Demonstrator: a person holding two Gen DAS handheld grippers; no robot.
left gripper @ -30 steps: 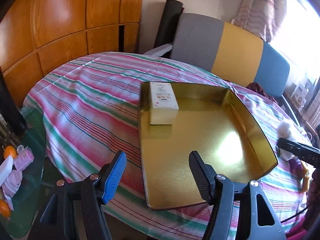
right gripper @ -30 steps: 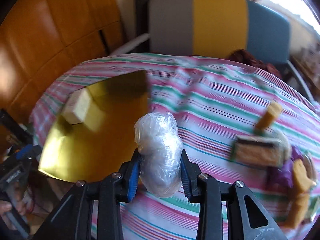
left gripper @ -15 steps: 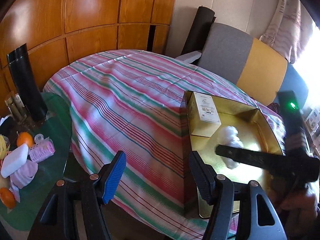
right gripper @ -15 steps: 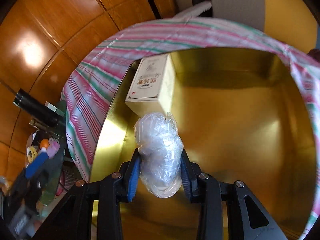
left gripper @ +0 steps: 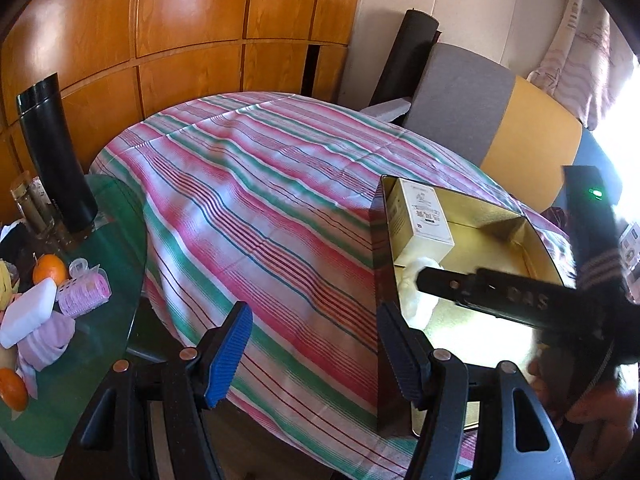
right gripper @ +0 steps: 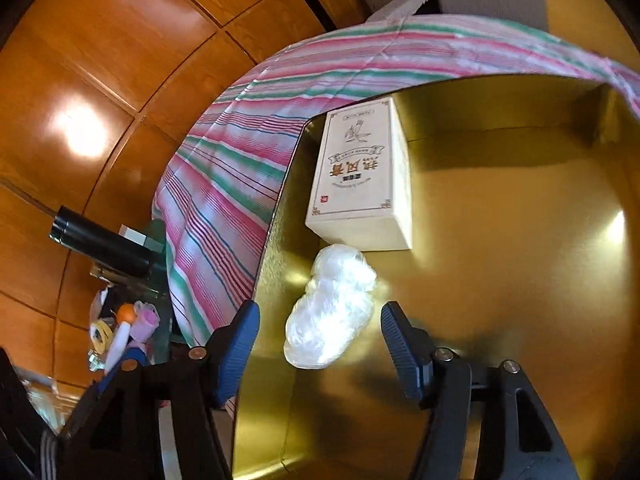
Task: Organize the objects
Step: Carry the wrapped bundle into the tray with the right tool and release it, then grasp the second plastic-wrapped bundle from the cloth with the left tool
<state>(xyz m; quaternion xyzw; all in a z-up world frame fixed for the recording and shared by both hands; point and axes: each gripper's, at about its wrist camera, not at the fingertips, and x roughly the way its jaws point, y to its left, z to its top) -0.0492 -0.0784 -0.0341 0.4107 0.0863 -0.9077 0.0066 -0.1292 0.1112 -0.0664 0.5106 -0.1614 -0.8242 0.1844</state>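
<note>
striped tablecloth [left gripper: 248,208] under gold tray [right gripper: 500,280]; wood-panelled wall [left gripper: 180,20], apparently

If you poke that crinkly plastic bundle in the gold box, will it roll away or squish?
The plastic bundle would probably squish: its wrap looks thin and crumpled. It seems light for its size. It likely won't roll far, since it is lumpy, lies flat on the gold box floor, and the white carton sits just beyond it. The right gripper is opening, pads clear of it.
</note>
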